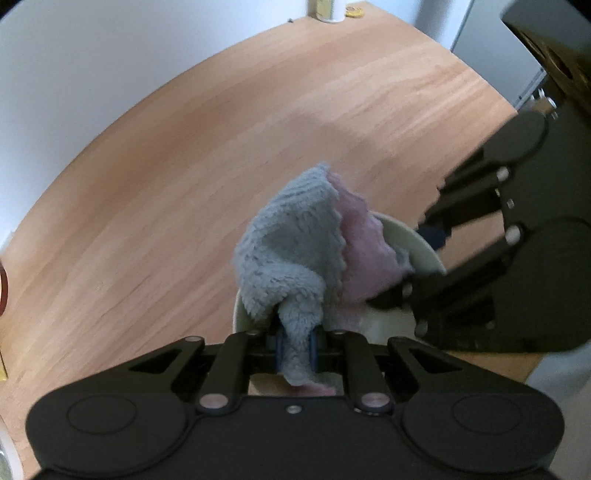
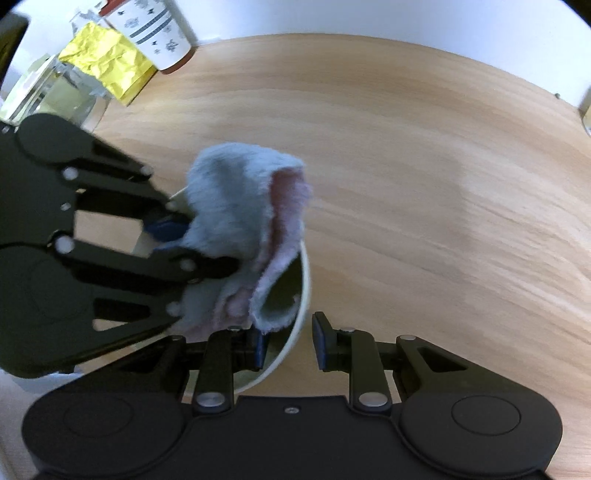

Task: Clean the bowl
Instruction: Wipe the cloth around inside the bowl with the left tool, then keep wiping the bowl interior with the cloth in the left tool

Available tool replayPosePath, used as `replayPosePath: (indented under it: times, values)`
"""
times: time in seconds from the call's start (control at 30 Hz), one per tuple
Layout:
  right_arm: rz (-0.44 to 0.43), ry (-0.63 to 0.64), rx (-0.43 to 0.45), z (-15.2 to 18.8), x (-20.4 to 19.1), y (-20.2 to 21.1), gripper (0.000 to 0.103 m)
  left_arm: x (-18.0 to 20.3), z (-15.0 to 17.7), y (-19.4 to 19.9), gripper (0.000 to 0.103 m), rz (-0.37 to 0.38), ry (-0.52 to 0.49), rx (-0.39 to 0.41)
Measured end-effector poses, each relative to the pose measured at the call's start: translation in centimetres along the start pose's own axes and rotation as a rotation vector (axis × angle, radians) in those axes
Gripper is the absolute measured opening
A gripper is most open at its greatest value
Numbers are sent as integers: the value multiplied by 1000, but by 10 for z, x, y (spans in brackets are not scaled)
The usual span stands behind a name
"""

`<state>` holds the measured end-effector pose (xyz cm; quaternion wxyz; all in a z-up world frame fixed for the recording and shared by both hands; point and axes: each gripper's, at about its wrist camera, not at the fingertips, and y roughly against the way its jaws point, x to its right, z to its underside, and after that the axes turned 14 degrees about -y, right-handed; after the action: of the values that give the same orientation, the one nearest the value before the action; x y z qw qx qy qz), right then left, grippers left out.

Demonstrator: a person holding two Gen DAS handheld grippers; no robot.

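Note:
A cream bowl (image 1: 413, 240) stands on the wooden table, stuffed with a fluffy grey and pink cloth (image 1: 291, 243). My left gripper (image 1: 297, 350) is shut on a fold of the cloth and holds it inside the bowl. In the right wrist view the bowl's rim (image 2: 304, 295) runs between my right gripper's (image 2: 290, 345) blue pads. The jaws stand apart, one pad inside the bowl and one outside; no contact with the rim shows. The cloth (image 2: 236, 206) and the left gripper (image 2: 166, 229) fill the left side there.
The wooden table (image 1: 184, 166) spreads ahead to a white wall. A patterned paper cup (image 2: 155, 33), a crumpled yellow packet (image 2: 107, 70) and a clear container (image 2: 55, 96) stand at the far left. A jar (image 1: 327, 9) stands at the far edge.

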<state>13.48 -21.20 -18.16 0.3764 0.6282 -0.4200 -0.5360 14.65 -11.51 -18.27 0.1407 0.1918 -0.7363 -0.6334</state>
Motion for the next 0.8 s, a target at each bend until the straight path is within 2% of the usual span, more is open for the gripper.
replayPosePath:
  times: [0.1, 0.23, 0.4, 0.57, 0.73, 0.8]
  values:
    - [7, -4, 1, -1, -1, -1, 28, 2, 0, 4, 13, 12, -66, -27]
    - [14, -13, 7, -4, -3, -3, 28, 5, 3, 8, 12, 34, -94, -46]
    - [-5, -90, 6, -9, 4, -4, 28, 1, 7, 9, 12, 116, -50, -41]
    - [-97, -291, -46, -18, 26, -13, 25, -1, 9, 12, 12, 199, 1, -13]
    - [-101, -301, -26, -21, 22, -19, 20, -4, 10, 14, 13, 269, 46, 12]
    - [-98, -287, -20, -19, 20, -19, 20, -4, 10, 13, 13, 308, 94, 40]
